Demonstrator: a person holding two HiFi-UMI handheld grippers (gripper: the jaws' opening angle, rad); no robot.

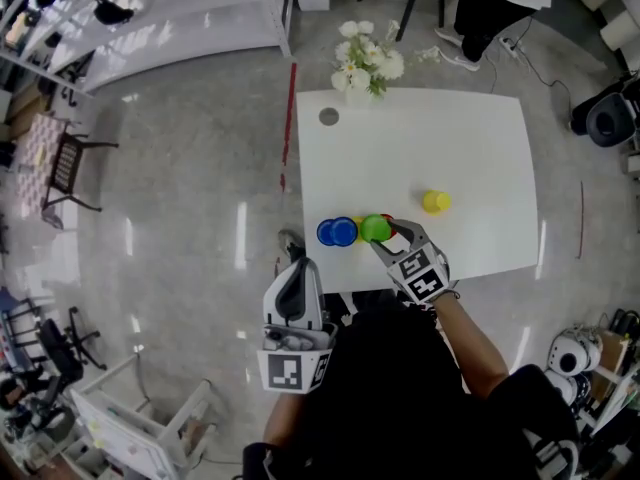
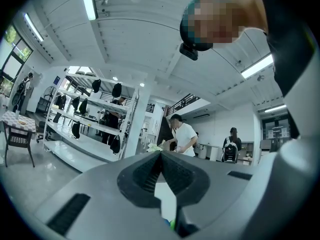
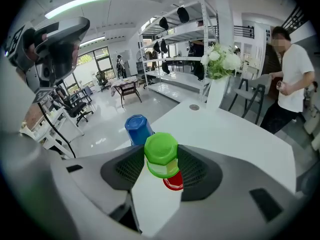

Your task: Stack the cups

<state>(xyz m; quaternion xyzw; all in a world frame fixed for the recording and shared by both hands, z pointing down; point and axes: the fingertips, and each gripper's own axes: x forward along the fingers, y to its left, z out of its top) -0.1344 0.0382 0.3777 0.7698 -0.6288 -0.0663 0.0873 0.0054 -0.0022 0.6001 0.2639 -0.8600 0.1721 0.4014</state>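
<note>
A green cup [image 3: 161, 151] stands upside down between the jaws of my right gripper [image 3: 162, 160], and both pads press on its sides. Just under and behind it shows a red cup [image 3: 173, 182], partly hidden. A blue cup [image 3: 138, 129], also upside down, stands beyond on the left. In the head view the right gripper [image 1: 385, 230] is at the table's near edge with the green cup [image 1: 375, 228], the blue cup [image 1: 337, 231] to its left and a yellow cup [image 1: 435, 201] further right. My left gripper [image 1: 297, 273] hangs off the table, shut and empty.
The white table [image 1: 450, 138] carries a vase of white flowers [image 1: 367, 68] at its far edge and a small grey disc [image 1: 329, 116]. A person [image 1: 500, 3] stands beyond the far side. Shelving and chairs stand on the left of the room.
</note>
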